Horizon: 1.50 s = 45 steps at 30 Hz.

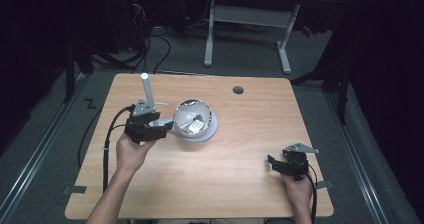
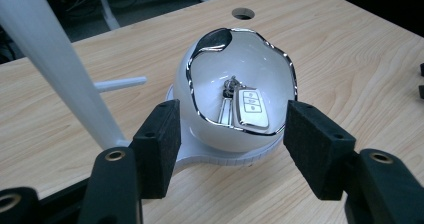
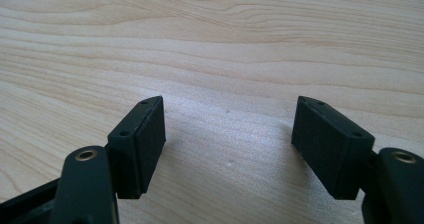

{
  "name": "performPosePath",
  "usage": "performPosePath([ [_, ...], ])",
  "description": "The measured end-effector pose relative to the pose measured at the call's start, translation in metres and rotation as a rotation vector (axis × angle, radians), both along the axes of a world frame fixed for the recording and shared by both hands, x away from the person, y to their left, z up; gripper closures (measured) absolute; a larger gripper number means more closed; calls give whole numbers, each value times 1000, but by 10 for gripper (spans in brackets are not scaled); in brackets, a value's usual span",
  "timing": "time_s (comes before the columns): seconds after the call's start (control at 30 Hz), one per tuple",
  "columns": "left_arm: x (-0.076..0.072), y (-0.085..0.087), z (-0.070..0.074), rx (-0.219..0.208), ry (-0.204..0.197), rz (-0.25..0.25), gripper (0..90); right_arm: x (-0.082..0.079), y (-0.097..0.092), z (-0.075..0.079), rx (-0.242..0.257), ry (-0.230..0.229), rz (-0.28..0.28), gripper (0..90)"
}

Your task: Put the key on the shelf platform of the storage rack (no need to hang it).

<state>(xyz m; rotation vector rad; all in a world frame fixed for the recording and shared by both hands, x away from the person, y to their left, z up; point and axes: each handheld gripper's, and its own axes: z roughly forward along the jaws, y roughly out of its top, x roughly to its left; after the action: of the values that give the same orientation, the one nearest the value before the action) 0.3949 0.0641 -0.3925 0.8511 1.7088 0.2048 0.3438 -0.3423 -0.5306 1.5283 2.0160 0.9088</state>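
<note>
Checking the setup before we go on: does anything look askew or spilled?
Nothing spilled. The white bowl sits tipped on its base, mouth toward the left gripper, with the car key resting inside.

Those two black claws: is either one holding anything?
No. The left gripper is open around the white bowl without clamping it; the right gripper is open over bare table.

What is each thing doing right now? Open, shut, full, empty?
Left gripper: open, jaws either side of the bowl's near rim.
Right gripper: open, empty, low over bare table.
Bowl: tilted toward the left gripper, holding a key.
Key: lying inside the bowl.
</note>
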Motion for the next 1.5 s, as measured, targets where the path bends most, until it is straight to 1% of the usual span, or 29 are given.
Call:
performPosePath([
  [0.03,-1,0,0,-9,8,11,402,0,0,0,2,2,-3,301],
  [0.07,-2,2,0,4,-4,-1,402,0,0,0,1,2,-3,301],
  [0.1,-3,2,0,-6,4,11,402,0,0,0,1,2,-3,301],
  [0.13,-4,5,-1,14,-12,-5,401,0,0,0,1,2,-4,300],
  [0.17,-5,5,0,2,-3,7,401,0,0,0,-2,3,-3,301],
  [0.2,-5,6,0,4,-8,5,402,0,0,0,-2,3,-3,301],
  [0.23,-6,7,0,-1,-3,11,401,0,1,0,-1,4,-3,301],
  [0.27,-7,9,0,4,-10,5,401,0,1,0,0,2,-3,301],
  [0.3,-7,9,0,-9,-5,12,401,0,1,0,-1,2,-3,301],
  [0.4,-9,13,-1,-3,-8,12,401,0,1,0,0,2,-3,301],
  [0.43,-9,14,-1,-7,-3,23,401,0,1,0,0,2,-3,301],
  [0.57,-12,17,-1,-19,-1,34,400,0,1,0,0,2,-3,301],
  [0.6,-12,19,-1,-13,-6,29,400,0,1,0,-1,1,-3,300],
  [0.63,-13,20,-1,-20,-2,39,400,0,1,0,-1,1,-3,301],
  [0.73,-14,23,-2,-9,-10,37,400,0,1,0,-2,1,-3,301],
  [0.83,-16,26,-1,-26,-3,52,400,0,1,0,-2,0,-3,301],
  [0.97,-18,30,-2,-33,-1,63,400,0,1,0,-4,0,-3,301],
  [1.0,-18,31,-3,-26,-9,55,400,0,1,0,-4,0,-3,301],
  [1.07,-20,33,-3,-32,-5,67,400,0,1,0,-3,1,-3,301],
  [1.13,-21,35,-4,-29,-9,68,400,0,1,0,-4,0,-3,301],
  [1.17,-22,36,-4,-37,-4,76,400,0,1,0,-4,0,-3,301],
  [1.23,-23,39,-6,-36,0,83,400,0,1,0,-5,1,-3,301],
  [1.37,-25,43,-7,-60,12,94,399,0,1,0,-6,1,-2,300],
  [1.5,-28,47,-11,-65,10,96,398,0,1,0,-10,0,-1,300],
])
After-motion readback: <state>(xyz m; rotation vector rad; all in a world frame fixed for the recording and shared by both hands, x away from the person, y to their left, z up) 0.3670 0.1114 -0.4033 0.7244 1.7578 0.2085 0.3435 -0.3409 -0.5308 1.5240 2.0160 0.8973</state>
